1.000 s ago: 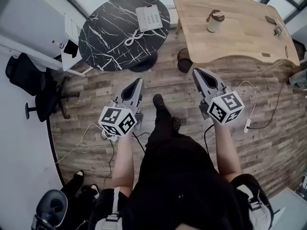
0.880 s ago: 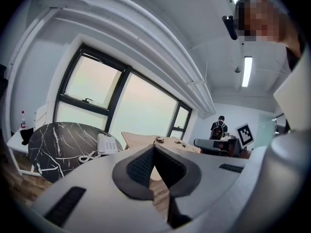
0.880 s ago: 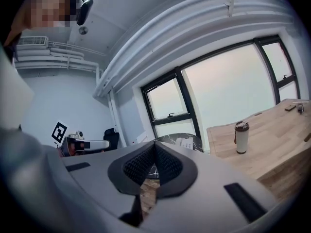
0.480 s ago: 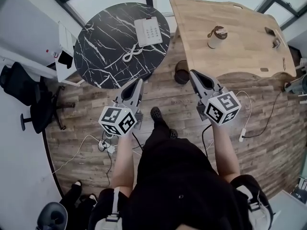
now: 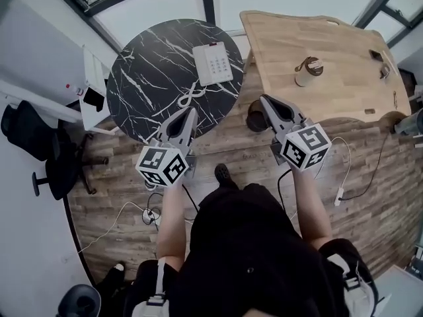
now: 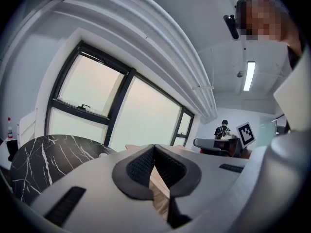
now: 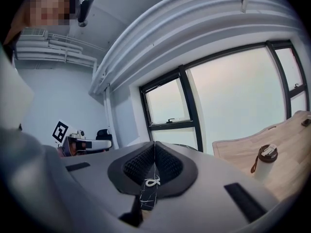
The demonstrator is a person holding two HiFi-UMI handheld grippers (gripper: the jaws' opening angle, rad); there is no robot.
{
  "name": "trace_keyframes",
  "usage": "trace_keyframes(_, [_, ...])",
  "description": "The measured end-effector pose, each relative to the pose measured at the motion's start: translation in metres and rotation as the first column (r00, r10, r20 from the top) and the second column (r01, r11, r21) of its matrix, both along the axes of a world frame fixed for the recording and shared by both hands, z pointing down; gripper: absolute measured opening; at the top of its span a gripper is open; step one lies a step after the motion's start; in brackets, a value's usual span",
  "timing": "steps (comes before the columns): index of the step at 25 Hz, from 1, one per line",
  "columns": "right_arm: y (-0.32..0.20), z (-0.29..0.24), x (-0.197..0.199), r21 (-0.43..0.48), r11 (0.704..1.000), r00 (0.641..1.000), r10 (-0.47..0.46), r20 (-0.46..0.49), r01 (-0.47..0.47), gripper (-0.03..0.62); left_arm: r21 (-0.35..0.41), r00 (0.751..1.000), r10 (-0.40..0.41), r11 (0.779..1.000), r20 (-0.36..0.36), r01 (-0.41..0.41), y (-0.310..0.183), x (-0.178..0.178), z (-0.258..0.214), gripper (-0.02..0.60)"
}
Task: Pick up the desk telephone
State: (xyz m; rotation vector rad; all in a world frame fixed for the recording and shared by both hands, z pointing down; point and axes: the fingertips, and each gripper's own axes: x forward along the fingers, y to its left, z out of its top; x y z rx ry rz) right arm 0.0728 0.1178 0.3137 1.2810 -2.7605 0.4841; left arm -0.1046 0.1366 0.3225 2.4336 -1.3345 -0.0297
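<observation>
A white desk telephone (image 5: 213, 63) with its coiled cord (image 5: 186, 98) lies on the right part of a round black marble table (image 5: 149, 71). My left gripper (image 5: 190, 113) is shut and empty, its tip over the table's near edge, short of the cord. To the right, my right gripper (image 5: 265, 101) is also shut and empty, between the marble table and the wooden desk (image 5: 330, 51). In the left gripper view the shut gripper (image 6: 154, 147) faces the marble table (image 6: 43, 154). Through the slit of the shut gripper (image 7: 155, 144) in the right gripper view, the cord (image 7: 152, 182) shows.
A lidded cup (image 5: 308, 71) stands on the wooden desk. A dark bin (image 5: 255, 117) sits on the floor under the desk's edge. Cables (image 5: 149, 210) and a power strip lie on the wood floor. A black office chair (image 5: 39, 150) stands at the left.
The person has walked toward the round table; both shut grippers have come closer to it, and the left one now reaches its near edge.
</observation>
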Motion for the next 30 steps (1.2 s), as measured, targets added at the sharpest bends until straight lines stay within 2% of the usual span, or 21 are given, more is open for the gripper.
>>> trace_keyframes(7, [-0.015, 0.015, -0.010, -0.039, 0.999, 1.000, 0.020, -0.023, -0.021, 0.031, -0.033, 1.000, 0.030, 0.999, -0.006, -0.031, -0.022, -0.005, 0.015, 0.015])
trace_keyframes(14, [-0.040, 0.032, -0.017, -0.085, 0.996, 1.000, 0.003, -0.026, -0.005, 0.031, -0.085, 1.000, 0.019, 0.996, -0.008, -0.019, -0.039, -0.011, 0.036, 0.015])
trace_keyframes(21, [-0.090, 0.044, -0.039, -0.110, 0.993, 0.998, -0.053, -0.015, 0.051, 0.031, -0.117, 0.999, -0.038, 0.992, 0.013, 0.039, -0.076, -0.032, 0.048, 0.015])
trace_keyframes(30, [-0.187, 0.053, -0.046, -0.129, 0.986, 0.994, -0.108, -0.026, 0.104, 0.031, -0.144, 0.997, -0.070, 0.987, 0.041, 0.075, -0.165, -0.037, 0.053, 0.017])
